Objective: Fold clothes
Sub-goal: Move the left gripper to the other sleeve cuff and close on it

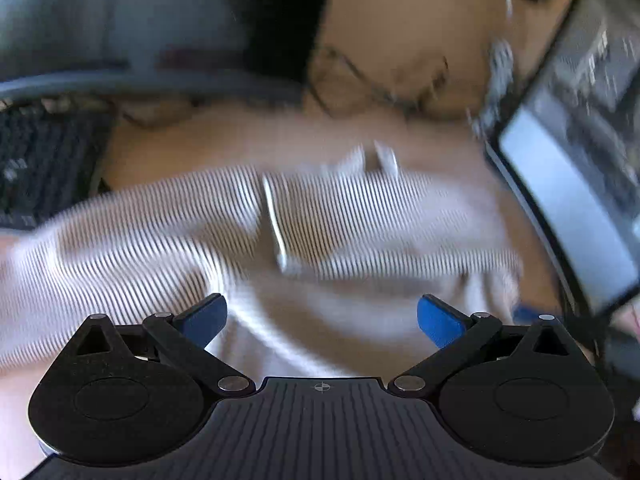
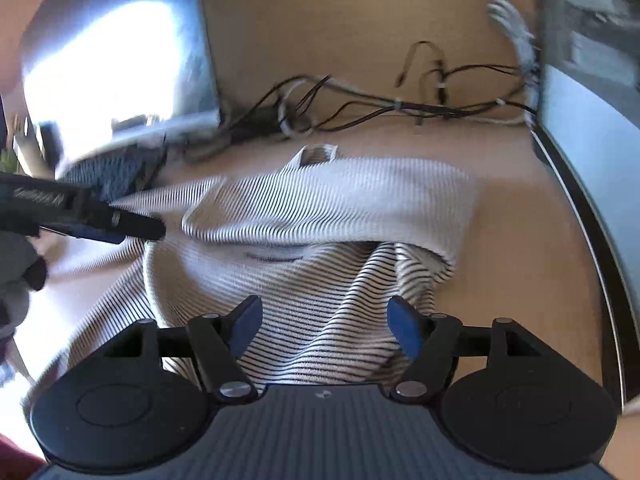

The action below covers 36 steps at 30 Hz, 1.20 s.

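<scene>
Striped knit, soft and floppy: the shirt [image 2: 320, 208] lies rumpled on the worktop [image 2: 520, 248]. Your left claw [image 1: 322, 320] and right claw [image 2: 322, 328] both hang spread, empty; pinch an outer hem.

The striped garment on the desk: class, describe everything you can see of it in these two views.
The striped garment is a soft, ribbed-looking knit, pale with thin dark stripes. It lies crumpled on the wooden desk, its top layer folded over and a small loop or tab at its far edge. The right gripper hovers open over its near folds; the left gripper, also open, is at its left side. Cables lie beyond it, apart. Motion blur hides finer detail.
</scene>
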Available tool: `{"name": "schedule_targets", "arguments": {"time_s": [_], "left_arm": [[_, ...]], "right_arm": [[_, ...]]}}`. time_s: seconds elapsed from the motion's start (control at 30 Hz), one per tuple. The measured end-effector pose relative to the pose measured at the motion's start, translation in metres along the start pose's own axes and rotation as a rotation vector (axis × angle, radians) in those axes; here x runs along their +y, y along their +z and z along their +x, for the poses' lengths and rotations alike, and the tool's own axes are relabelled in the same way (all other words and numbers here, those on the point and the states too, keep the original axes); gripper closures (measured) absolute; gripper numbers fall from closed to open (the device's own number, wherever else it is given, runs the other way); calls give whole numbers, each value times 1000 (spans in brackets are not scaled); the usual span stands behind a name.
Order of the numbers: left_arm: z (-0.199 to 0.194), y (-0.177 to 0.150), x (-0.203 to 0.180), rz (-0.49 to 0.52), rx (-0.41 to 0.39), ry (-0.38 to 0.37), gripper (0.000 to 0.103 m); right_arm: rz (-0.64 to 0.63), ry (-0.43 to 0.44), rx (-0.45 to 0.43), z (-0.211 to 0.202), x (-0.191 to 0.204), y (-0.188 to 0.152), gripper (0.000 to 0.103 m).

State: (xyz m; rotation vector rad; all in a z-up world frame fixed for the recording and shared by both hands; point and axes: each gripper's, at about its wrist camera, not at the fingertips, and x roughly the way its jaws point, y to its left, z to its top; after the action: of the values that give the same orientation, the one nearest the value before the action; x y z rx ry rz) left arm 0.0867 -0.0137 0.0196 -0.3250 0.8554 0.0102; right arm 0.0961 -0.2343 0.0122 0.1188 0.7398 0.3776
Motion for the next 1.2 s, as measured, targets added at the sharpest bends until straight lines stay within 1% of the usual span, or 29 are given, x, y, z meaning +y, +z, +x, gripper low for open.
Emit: {"name": "schedule_targets", "arguments": {"time_s": [0.03,0.1,0.17,0.23,0.27,0.3,0.37,0.4,0.43,0.47,0.5,0.57,0.63,0.67,0.73,0.77,0.83,0.93,0.97,1.03,1.07,1.1,1.13,1.17,1.2], "left_arm": [[2,6,2,-11,-15,1,3],[11,17,3,-16,-32,16,15],[25,25,2,0,-30,45,19],[40,28,1,24,-15,73,23],[48,29,0,29,-5,74,28],[56,29,0,32,10,72,36],[70,30,-2,31,47,67,47],[77,29,-3,31,67,68,49],[81,27,-6,48,65,81,50],[81,25,-11,87,46,100,62],[80,24,-16,133,27,123,84],[69,24,-24,187,-33,136,88],[50,27,-30,234,-127,148,88],[42,30,-33,257,-168,170,88],[37,36,-30,290,-184,208,88],[39,38,-25,288,-166,224,89],[49,39,-11,252,-100,259,89],[56,30,7,192,-13,286,87],[53,25,12,172,-4,289,83],[39,19,20,125,-10,279,67],[31,17,26,91,-15,275,54],[22,14,32,58,-21,275,51],[13,13,38,29,-28,279,51],[3,11,45,-5,-38,288,46],[-8,9,52,-43,-50,302,38]], "right_arm": [[19,-5,-9,-4,-2,0,31],[37,-20,-30,-10,-3,0,29],[54,-27,-46,-15,-3,-1,29],[71,-26,-56,-20,-2,-3,28],[75,-25,-59,-22,-1,-4,27],[75,-26,-61,-24,-1,-5,26],[70,-37,-63,-28,-1,-8,24],[67,-42,-64,-30,-1,-10,24],[68,-49,-66,-32,-3,-11,24],[76,-53,-66,-33,-5,-13,24],[91,-58,-65,-34,-9,-15,24],[119,-67,-63,-36,-15,-19,24],[142,-69,-69,-37,-20,-20,24],[151,-69,-77,-38,-21,-20,24],[168,-63,-93,-40,-23,-20,24],[171,-55,-95,-39,-23,-19,24],[163,-48,-99,-35,-22,-17,24],[133,-36,-99,-29,-16,-13,24],[125,-34,-98,-26,-15,-10,24],[113,-31,-97,-20,-13,-5,24],[114,-27,-93,-16,-13,-2,24],[117,-23,-89,-12,-13,0,24],[118,-16,-87,-7,-12,3,24],[122,-17,-83,-2,-12,6,24],[127,-18,-79,4,-11,9,24]]}}
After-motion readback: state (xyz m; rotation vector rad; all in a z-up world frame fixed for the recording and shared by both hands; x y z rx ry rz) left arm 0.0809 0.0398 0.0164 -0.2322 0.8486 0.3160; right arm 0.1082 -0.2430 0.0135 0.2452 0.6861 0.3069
